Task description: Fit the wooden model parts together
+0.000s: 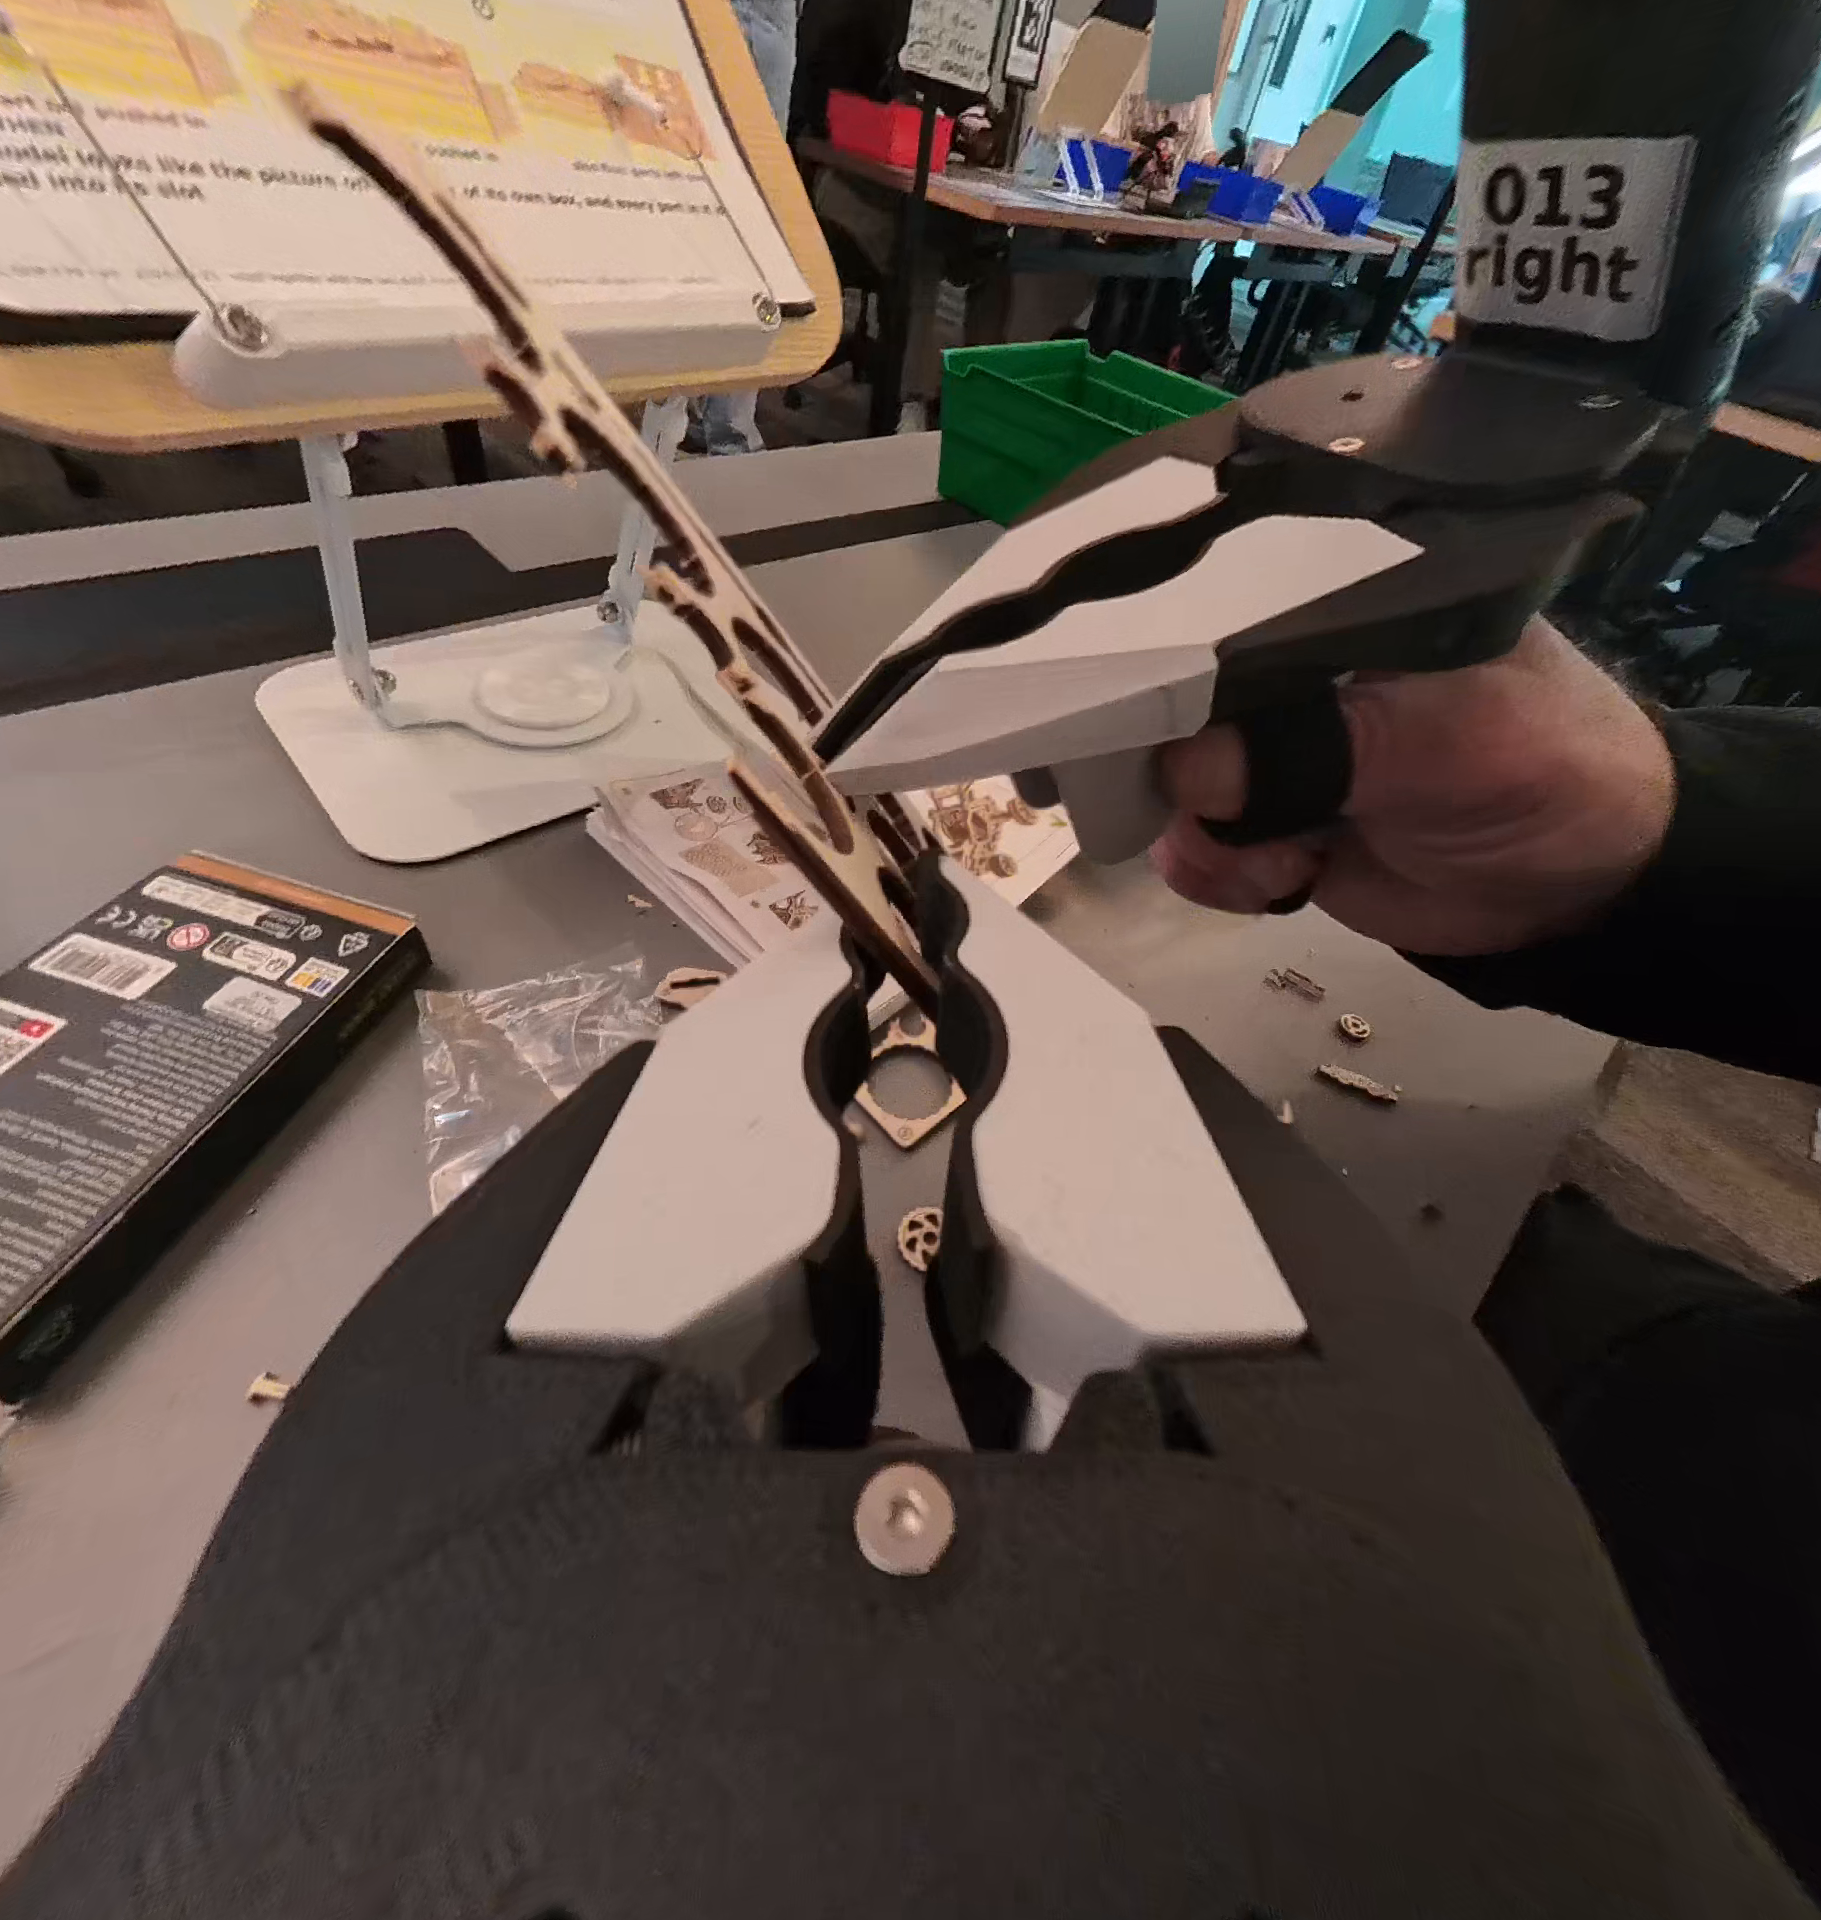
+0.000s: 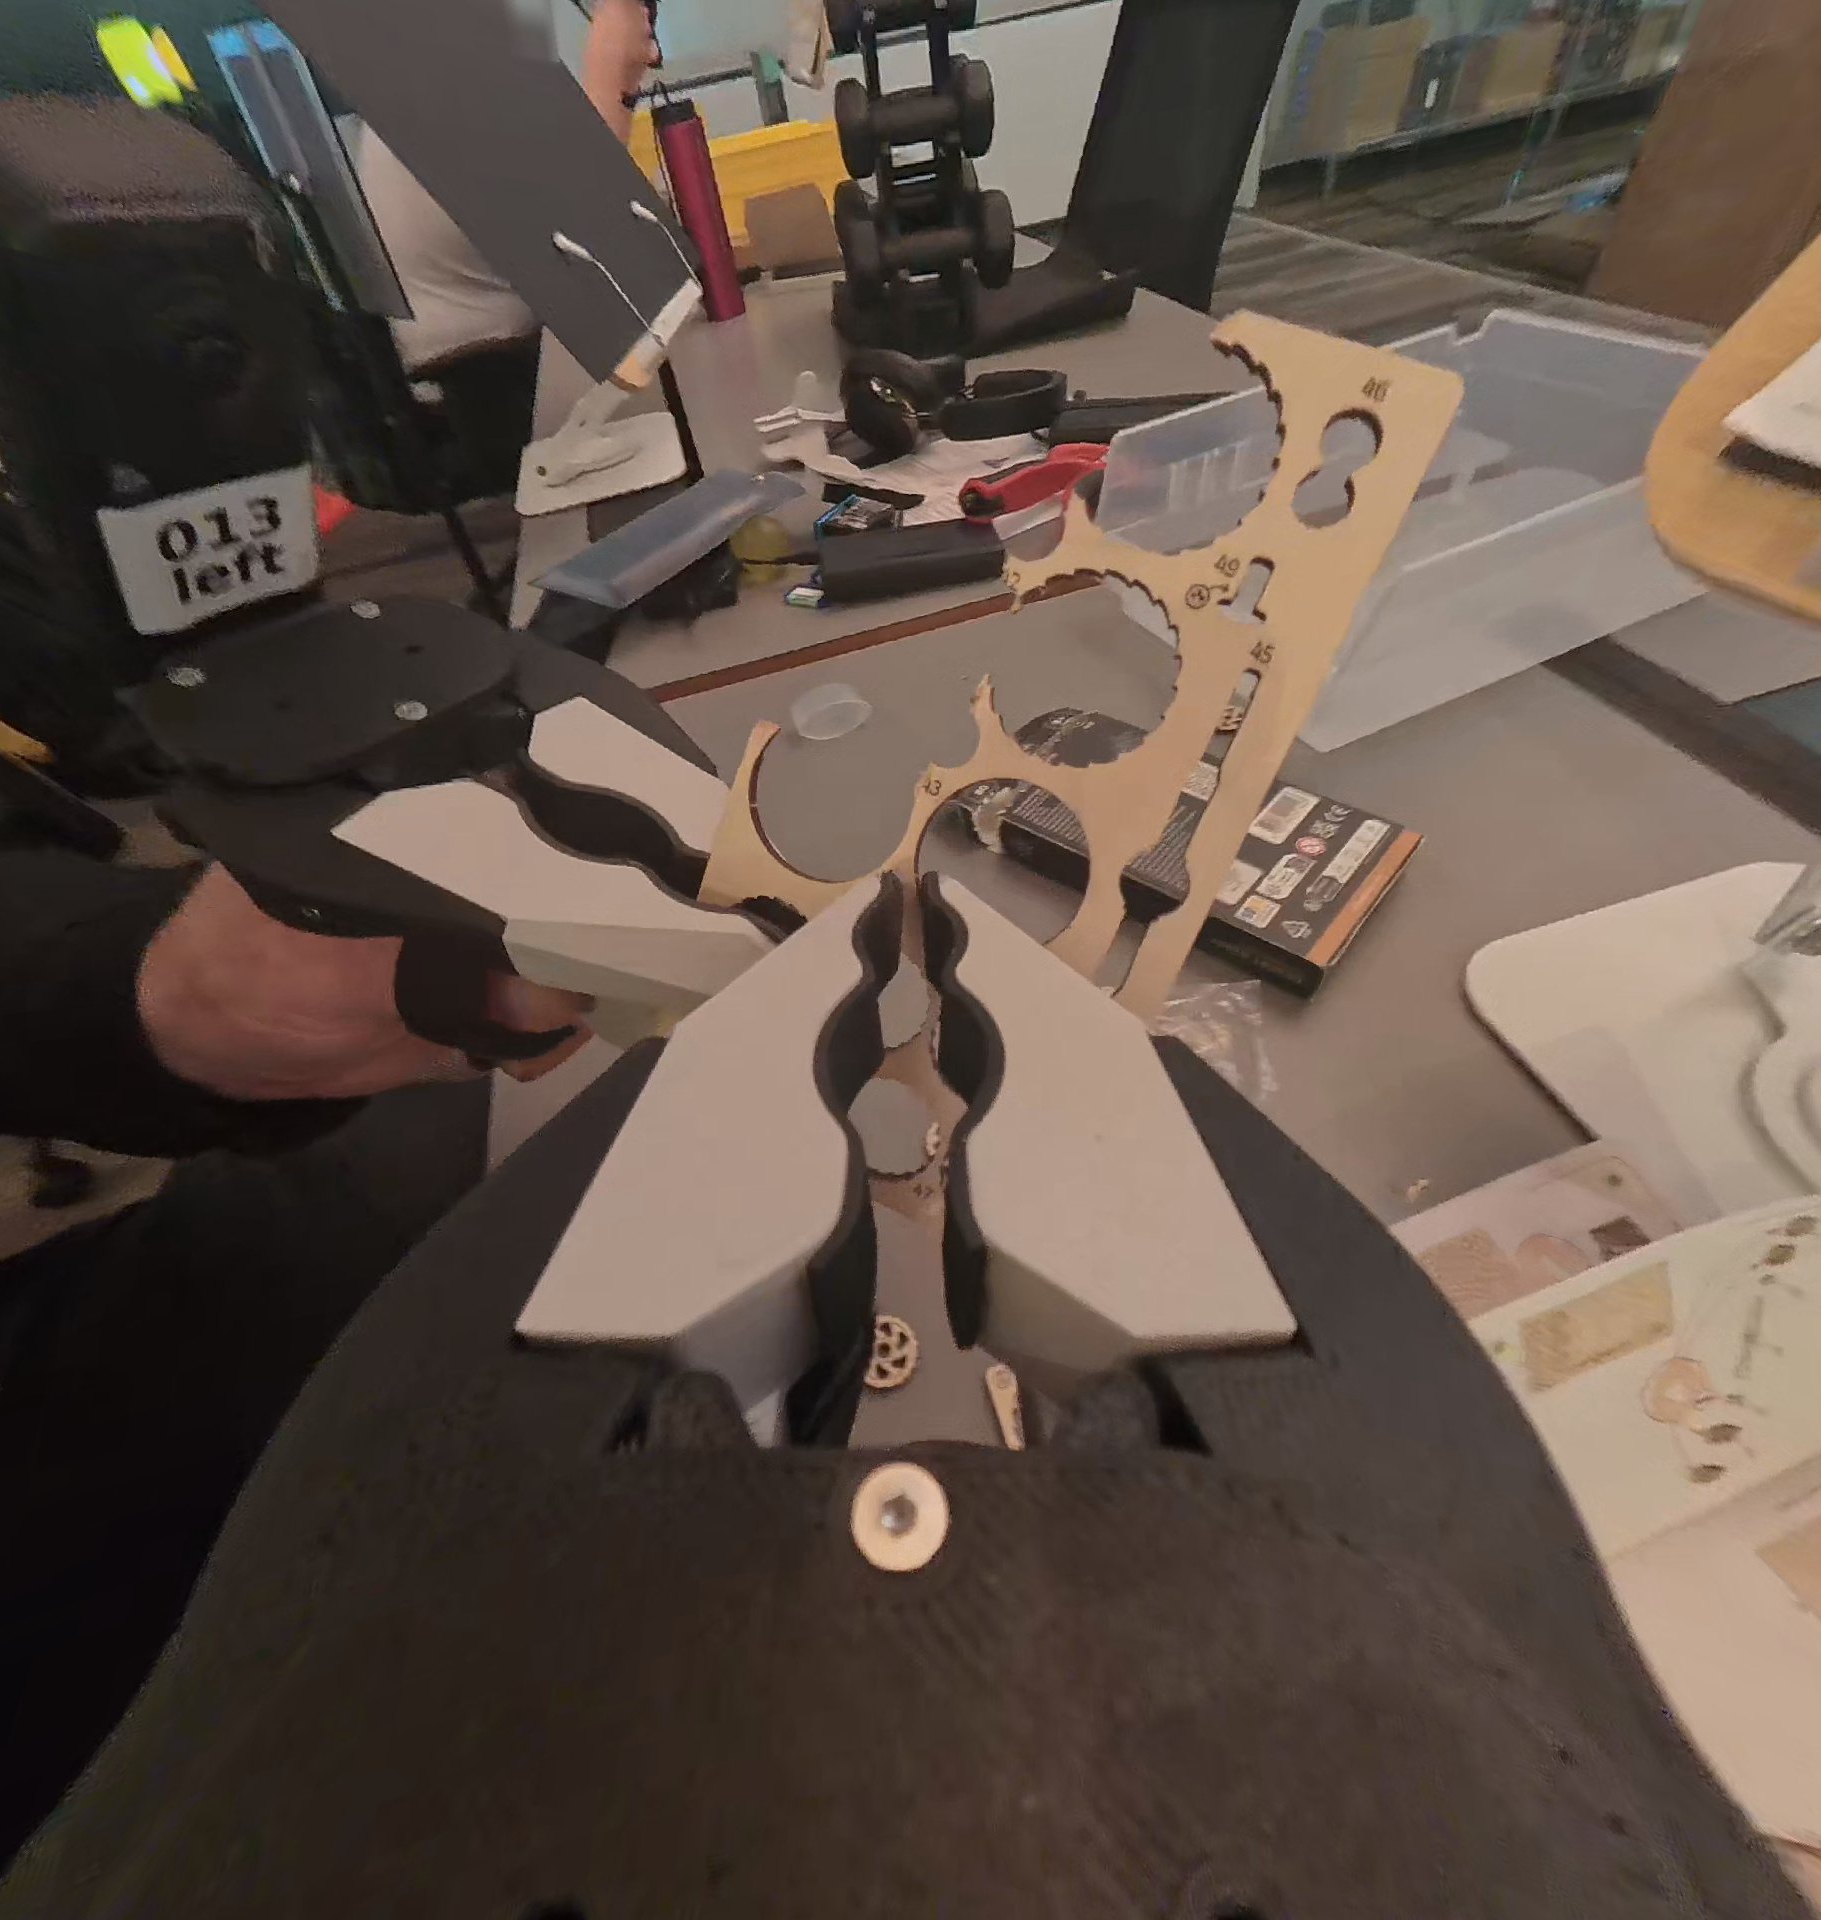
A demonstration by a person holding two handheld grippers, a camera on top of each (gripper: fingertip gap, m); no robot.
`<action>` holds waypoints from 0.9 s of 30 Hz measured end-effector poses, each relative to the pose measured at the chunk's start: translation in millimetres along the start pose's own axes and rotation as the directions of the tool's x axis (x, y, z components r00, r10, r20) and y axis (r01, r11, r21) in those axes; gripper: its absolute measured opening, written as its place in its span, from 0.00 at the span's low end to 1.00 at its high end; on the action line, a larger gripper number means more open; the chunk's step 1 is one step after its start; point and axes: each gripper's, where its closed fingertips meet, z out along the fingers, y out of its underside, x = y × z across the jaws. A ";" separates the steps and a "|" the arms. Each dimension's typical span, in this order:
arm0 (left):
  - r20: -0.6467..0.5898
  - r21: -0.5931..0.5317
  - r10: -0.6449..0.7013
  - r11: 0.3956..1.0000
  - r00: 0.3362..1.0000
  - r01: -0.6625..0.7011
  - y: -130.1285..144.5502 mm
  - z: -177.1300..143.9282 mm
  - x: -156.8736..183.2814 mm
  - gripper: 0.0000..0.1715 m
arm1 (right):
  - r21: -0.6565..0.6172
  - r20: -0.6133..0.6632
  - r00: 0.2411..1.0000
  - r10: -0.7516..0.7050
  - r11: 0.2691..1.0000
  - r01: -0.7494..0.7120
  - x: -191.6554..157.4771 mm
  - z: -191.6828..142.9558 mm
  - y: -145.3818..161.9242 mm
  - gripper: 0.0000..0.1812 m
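Above a grey table [image 1: 158,748] strewn with small wooden parts, we hold a punched-out wooden sheet [image 2: 1197,727] upright between both tools. The left gripper [image 1: 901,935] clamps its lower edge; the right gripper [image 2: 911,914], jaws nearly shut, seems to pinch the same sheet beside it, though contact is hard to confirm. We judge the double grip steadies it for freeing another part.

Thin laser-cut plywood sheet w/ round cutouts [image 2: 1233,665] at frame ctr, held off grey tabletop [image 1: 158,769]. Flat black printed box [image 2: 1290,862] behind its lower edge; clear plastic tub [image 2: 1508,499] upper right. Small wooden gear [image 1: 919,1236] on table, ctr.
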 end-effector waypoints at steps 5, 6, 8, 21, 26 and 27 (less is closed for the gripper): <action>-0.108 0.040 -0.220 0.973 0.969 0.226 3.6 -2.3 -16.2 0.00 | 0.007 0.065 0.997 0.040 0.999 -0.041 3.1 -6.8 -4.2 0.06; -0.157 0.062 -0.263 0.959 0.952 0.276 0.9 -3.7 -14.9 0.00 | -0.010 0.070 0.997 0.032 0.999 -0.031 3.1 -8.9 -5.1 0.06; -0.217 0.080 -0.321 0.935 0.922 0.345 -1.7 -5.1 -13.6 0.00 | 0.012 0.016 1.000 -0.027 1.000 0.027 8.6 -16.9 -10.9 0.06; -0.464 0.074 -0.373 0.888 0.804 0.454 -29.4 -22.1 -3.5 0.03 | 0.030 0.342 0.885 0.315 0.938 -0.346 -6.4 -22.6 -9.3 0.02; -0.556 0.132 -0.401 0.822 0.728 0.553 -33.2 -26.0 1.1 0.23 | 0.235 0.426 0.820 0.383 0.828 -0.509 3.0 -37.6 -43.2 0.00; -0.565 0.133 -0.401 0.819 0.722 0.559 -33.8 -24.2 4.3 0.23 | 0.252 0.451 0.797 0.402 0.799 -0.546 5.5 -40.2 -44.5 0.00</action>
